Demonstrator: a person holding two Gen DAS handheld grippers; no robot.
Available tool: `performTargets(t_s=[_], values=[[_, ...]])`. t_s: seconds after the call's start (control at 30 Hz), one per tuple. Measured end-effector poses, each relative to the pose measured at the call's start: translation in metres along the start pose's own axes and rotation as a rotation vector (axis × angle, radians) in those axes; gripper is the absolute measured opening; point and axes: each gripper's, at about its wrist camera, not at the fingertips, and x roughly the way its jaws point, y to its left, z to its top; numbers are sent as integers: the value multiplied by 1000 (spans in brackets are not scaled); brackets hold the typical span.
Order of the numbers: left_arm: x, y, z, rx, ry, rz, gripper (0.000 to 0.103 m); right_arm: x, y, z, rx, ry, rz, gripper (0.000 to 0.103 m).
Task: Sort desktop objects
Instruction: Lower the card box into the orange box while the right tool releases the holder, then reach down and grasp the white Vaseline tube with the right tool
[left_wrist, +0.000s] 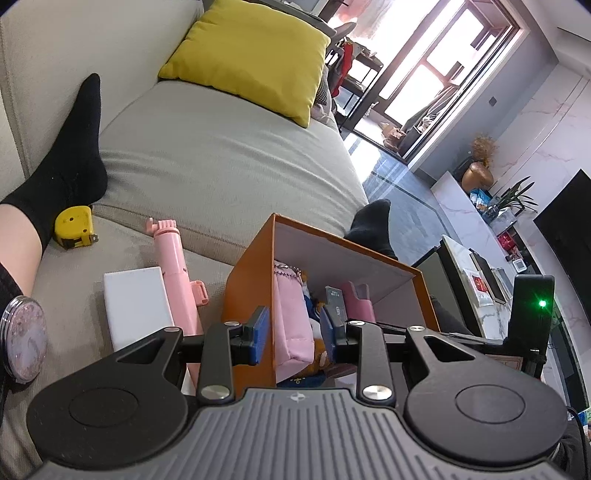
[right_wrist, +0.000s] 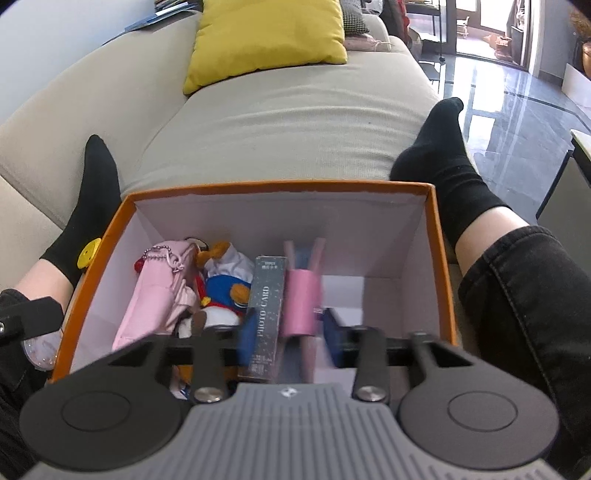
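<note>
The orange box (right_wrist: 439, 258) sits on the sofa (left_wrist: 207, 162) between the person's two black-socked feet, near the seat's front edge, its top open. Inside, along its left wall, lie a pink pouch (right_wrist: 159, 295) and a plush toy (right_wrist: 221, 291); a dark "PHOTO CARD" box (right_wrist: 263, 314) stands just right of them, and a pink clip-like holder (right_wrist: 301, 299) is beside that. The box's right half is bare floor.

The left gripper (left_wrist: 295, 332) straddles the box's near left wall, its jaws partly open with one blue pad outside and one inside; whether the pads press the wall is unclear. The right gripper (right_wrist: 286, 341) hangs over the box, blurred, its jaws narrowly apart around the card box and pink holder; a grip cannot be told.

Left of the box on the cushion lie a white block (left_wrist: 136, 306), a pink selfie stick (left_wrist: 177, 269), a yellow tape measure (left_wrist: 75, 227) by the left foot, and a round compact (left_wrist: 24, 339) at the edge of view. The rest of the seat toward the yellow pillow (left_wrist: 251, 55) is open.
</note>
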Motion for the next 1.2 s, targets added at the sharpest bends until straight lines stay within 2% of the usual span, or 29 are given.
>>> performTargets(t_s=[0.1, 0.2, 0.27, 0.43, 0.57, 0.93, 1.1, 1.2], values=[[-1, 1, -1, -4, 0, 2, 34, -3, 0, 0, -12, -8, -36, 21], [-1, 2, -1, -5, 1, 5, 34, -5, 8, 0, -68, -34, -133, 18], [0, 2, -1, -8, 3, 5, 34, -3, 13, 0, -94, -36, -157, 18], [-1, 3, -2, -10, 6, 4, 34, 2, 24, 0, -122, -22, -140, 21], [0, 4, -3, -15, 4, 8, 34, -2, 19, 1, -77, -19, -88, 31], [-3, 9, -3, -18, -7, 10, 34, -8, 16, 2, -57, -45, -64, 36], [-17, 12, -2, 2, -27, 25, 34, -23, 19, -1, -85, -97, -82, 36], [-33, 18, 0, 8, -50, 61, 34, -40, 25, -4, -119, -155, -53, 36]])
